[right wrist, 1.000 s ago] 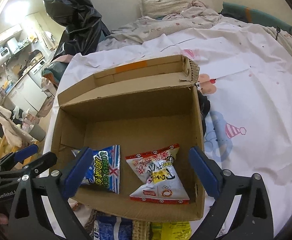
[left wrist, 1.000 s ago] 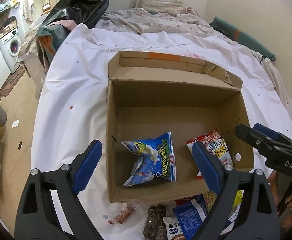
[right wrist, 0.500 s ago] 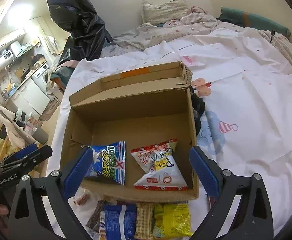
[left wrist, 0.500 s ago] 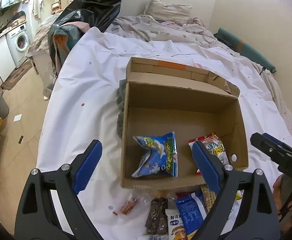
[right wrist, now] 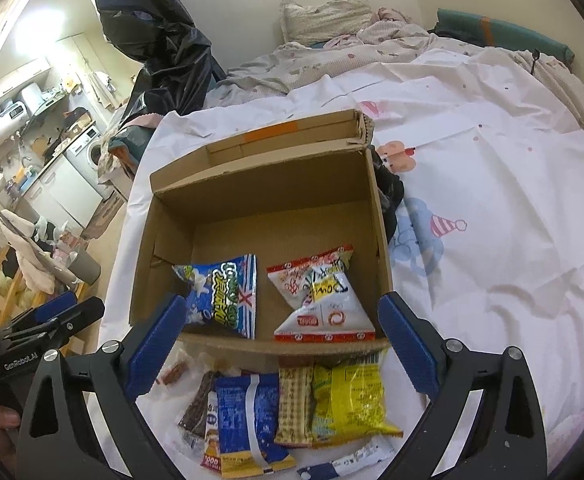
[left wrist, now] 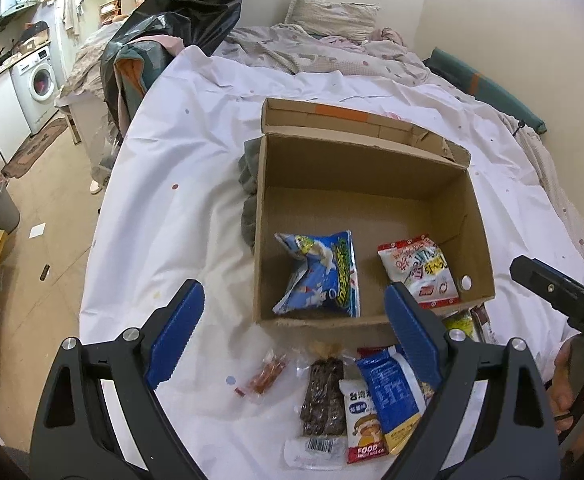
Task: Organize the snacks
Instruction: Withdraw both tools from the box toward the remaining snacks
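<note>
Bedsheet (left wrist: 163,208) carried the box (right wrist: 380,216); loose snack packets (right wrist: 332,400) lay just near of it, long axes near-to-far. I had both jaws apart, empty; right gripper (right wrist: 279,344) nearer, left gripper (left wrist: 292,332) beside.

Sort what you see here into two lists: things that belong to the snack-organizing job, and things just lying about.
Belongs to the job:
cardboard box
blue snack bag and white snack bag, inside the box
loose snack packets in front of the box

Just lying about:
black plastic bag
pillow
washing machine
</note>
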### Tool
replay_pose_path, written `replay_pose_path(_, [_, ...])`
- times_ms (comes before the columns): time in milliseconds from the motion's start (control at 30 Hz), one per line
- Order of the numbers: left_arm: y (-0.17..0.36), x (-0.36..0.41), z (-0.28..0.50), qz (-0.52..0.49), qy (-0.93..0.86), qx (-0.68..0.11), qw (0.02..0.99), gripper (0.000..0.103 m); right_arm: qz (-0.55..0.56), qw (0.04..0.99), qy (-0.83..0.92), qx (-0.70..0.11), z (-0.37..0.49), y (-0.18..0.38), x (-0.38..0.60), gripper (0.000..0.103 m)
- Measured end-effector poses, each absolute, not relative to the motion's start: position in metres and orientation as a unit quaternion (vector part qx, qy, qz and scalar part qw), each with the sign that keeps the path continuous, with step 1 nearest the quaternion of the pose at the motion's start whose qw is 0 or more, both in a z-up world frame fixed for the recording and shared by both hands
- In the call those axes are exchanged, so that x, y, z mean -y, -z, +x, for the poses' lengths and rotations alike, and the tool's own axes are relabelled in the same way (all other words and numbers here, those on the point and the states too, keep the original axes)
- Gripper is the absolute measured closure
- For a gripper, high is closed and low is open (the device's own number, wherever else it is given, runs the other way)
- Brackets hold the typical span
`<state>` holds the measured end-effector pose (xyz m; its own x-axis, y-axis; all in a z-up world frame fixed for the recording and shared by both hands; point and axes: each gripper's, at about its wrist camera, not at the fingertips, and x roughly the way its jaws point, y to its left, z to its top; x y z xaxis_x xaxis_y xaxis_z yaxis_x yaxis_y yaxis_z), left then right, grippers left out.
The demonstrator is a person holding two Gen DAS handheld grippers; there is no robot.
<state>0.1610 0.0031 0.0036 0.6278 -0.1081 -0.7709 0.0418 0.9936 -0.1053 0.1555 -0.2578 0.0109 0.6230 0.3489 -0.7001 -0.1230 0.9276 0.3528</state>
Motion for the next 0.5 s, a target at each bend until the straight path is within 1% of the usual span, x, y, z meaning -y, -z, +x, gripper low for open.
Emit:
replay_pose_path(367, [0.005,-0.019,0.144,-0.068,0.025,-0.446,0.892,0.013,0.16,0.894,-0.117,-0.403,0.131,-0.011,0.275,0.004])
replay_pose_path(500, [0.012,-0.027,0.14,-0.073,0.013,-0.455,0.887,0.013,0.175,0.888,-0.101,-0.413,0.127,-0.003,0.293,0.004])
